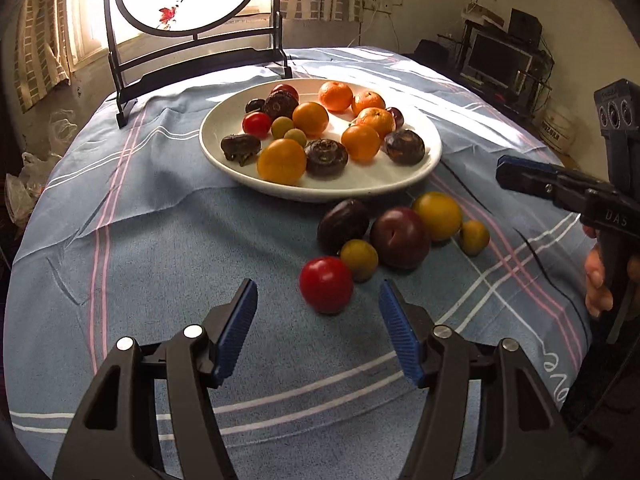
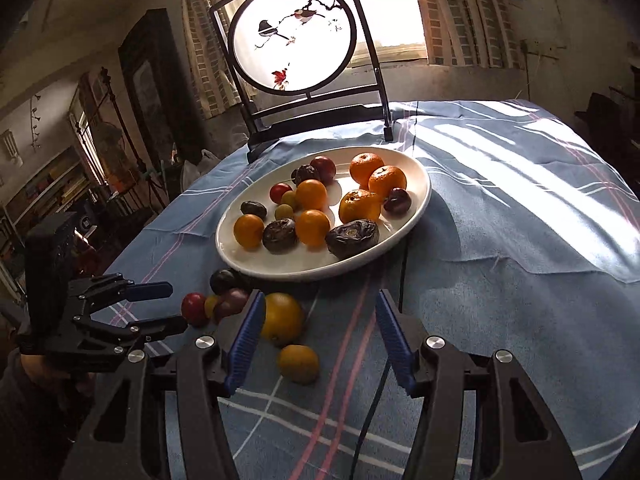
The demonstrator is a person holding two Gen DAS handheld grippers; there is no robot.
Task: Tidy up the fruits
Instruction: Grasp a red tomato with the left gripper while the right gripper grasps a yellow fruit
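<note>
Lower left of the left wrist view: left gripper (image 1: pixel 318 298) — black two-finger tool with ribbed blue pads, fingers spread, nothing between them.
Just ahead of it: round glossy red tomato-like fruit (image 1: pixel 326 284), low centre of that view, lying on the blue striped tablecloth (image 1: pixel 160 240), just beyond the tips and slightly right of the gap's middle.
Centre right, same view: loose cluster beside the red one — small yellow-green fruit (image 1: pixel 359 260), dark purple plum (image 1: pixel 400 237), blackish oval fruit (image 1: pixel 343 224), large yellow round fruit (image 1: pixel 437 216), small yellow fruit (image 1: pixel 474 237).
Upper centre: white shallow ceramic plate (image 1: pixel 360 190), already holding oranges, yellow fruits, dark wrinkled fruits and small ones.
Right edge: right gripper (image 1: pixel 516 176), held by a hand (image 1: pixel 598 280); from this side its opening cannot be judged.
Right wrist view, lower centre: right gripper's fingers spread, empty; the large yellow fruit sits partly behind the left pad, the small yellow one between and just ahead of the tips.
Step in hand: likely approach for the next pick — loose fruits not yet on the plate.
Next move, as a judgement: each gripper needs centring on one fruit before closing gently; round fruit may roll off the pads.
</note>
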